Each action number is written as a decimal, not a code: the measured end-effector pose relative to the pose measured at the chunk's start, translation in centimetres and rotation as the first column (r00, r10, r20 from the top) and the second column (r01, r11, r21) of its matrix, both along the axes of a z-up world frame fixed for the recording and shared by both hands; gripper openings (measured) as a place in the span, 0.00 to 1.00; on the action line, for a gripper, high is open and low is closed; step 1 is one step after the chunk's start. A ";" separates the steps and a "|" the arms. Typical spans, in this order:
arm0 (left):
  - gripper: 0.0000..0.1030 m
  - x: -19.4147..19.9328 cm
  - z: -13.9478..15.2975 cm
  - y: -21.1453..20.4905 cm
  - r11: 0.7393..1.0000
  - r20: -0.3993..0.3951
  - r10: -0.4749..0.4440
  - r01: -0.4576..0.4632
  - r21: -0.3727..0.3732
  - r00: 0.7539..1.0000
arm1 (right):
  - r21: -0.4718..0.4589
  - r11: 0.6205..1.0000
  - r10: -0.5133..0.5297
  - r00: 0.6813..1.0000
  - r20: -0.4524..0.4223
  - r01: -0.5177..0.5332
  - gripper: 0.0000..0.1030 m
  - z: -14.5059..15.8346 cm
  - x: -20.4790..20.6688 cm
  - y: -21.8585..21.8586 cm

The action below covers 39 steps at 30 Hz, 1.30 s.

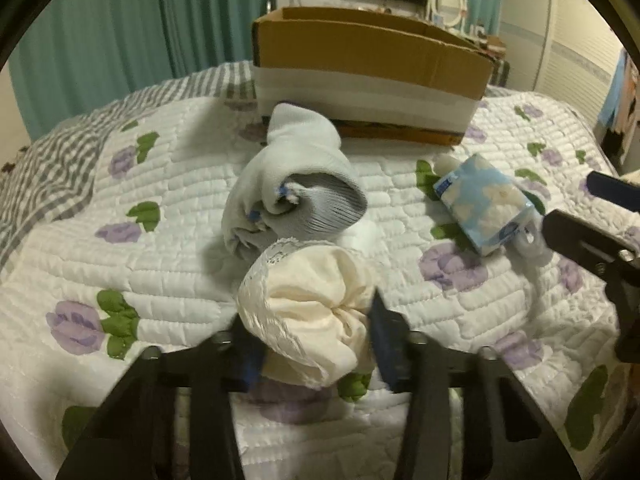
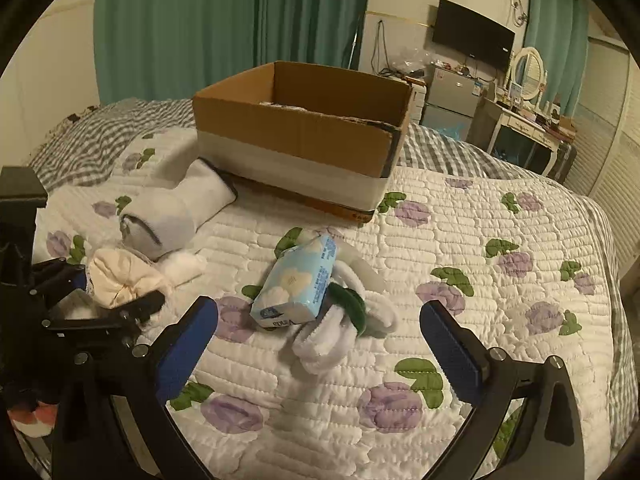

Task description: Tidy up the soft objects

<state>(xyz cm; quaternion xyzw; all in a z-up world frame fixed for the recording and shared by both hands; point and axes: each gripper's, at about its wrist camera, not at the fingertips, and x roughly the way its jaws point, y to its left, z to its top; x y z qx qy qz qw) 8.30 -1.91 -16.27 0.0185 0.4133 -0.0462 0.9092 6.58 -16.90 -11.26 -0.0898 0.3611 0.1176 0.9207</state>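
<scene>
Cream cloth bundle [image 1: 316, 320] — rolled, with a lace edge — sits low in the left wrist view, between the blue pads of the left gripper [image 1: 314, 340]; its fingers [image 1: 386, 336] are narrowed onto the bundle and press it from both sides, on the quilted floral bedspread [image 1: 168, 272]; just behind it and touching lies a grey rolled sock [image 1: 288, 196], whose far end reaches the cardboard box [image 1: 368, 76]; to the right rests a blue tissue pack [image 2: 296, 284], lying on top of a white plush toy [image 2: 340, 332] with a green band; the right gripper [image 2: 320, 356] hovers near that pack — its fingers [image 2: 188, 348] stand wide apart, touching nothing; the open-topped box stands farther back on the bed.
</scene>
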 end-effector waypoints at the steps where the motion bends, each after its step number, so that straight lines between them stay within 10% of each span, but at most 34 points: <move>1: 0.31 0.0 0.0 0.1 1.000 -0.003 -0.007 0.007 -0.005 1.000 | -0.006 1.000 0.005 1.000 -0.002 -0.005 0.98 -0.1 0.1 0.2; 19: 0.27 -0.7 3.0 2.9 0.995 0.054 0.000 0.005 -0.100 0.999 | -0.124 0.989 0.064 0.990 -0.129 -0.080 0.70 -4.2 2.9 4.7; 24: 0.27 -0.8 2.9 2.9 0.994 0.051 -0.005 0.011 -0.110 0.999 | -0.146 0.987 0.038 0.987 -0.154 -0.061 0.46 -5.5 3.6 4.6; 28: 0.27 -0.8 2.8 3.0 0.994 0.047 -0.003 0.008 -0.111 0.999 | -0.118 0.991 0.045 0.989 -0.142 -0.062 0.27 -4.9 3.2 4.1; 39: 0.27 -1.1 2.8 2.8 0.995 0.053 0.005 0.000 -0.104 0.999 | 0.004 0.993 0.122 0.988 -0.099 -0.122 0.17 -2.4 0.4 3.5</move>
